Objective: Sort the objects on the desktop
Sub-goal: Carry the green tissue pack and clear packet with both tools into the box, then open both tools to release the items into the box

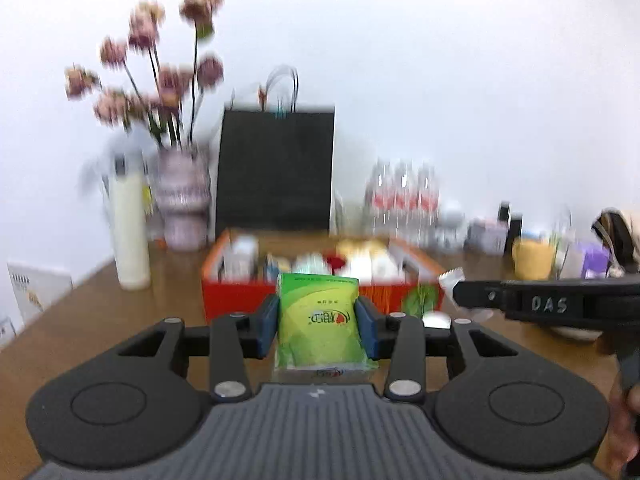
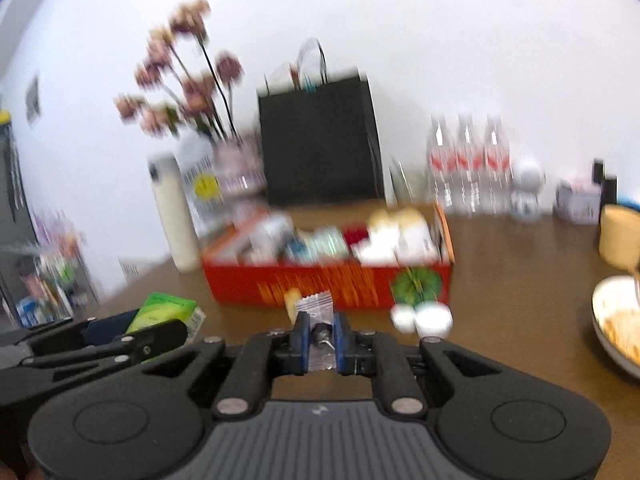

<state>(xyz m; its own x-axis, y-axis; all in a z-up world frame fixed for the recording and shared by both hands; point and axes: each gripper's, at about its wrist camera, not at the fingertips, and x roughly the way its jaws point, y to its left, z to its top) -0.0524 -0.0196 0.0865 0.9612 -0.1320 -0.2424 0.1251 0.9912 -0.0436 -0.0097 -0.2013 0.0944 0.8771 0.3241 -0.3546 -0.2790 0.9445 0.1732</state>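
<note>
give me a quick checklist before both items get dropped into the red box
1. Left gripper grip: ok, fingers clamp both sides of the green tissue pack.
2. Right gripper grip: ok, shut on a small silver sachet that sticks out ahead of the fingers.
3. Red box open on top: ok, no lid shows.
4. Free room in the box: cannot tell, it already looks full and the contents are blurred.
5. Path ahead of the right gripper: not ok, two white round objects lie on the table before the box.
6. Grippers clear of each other: ok, side by side, apart.
</note>
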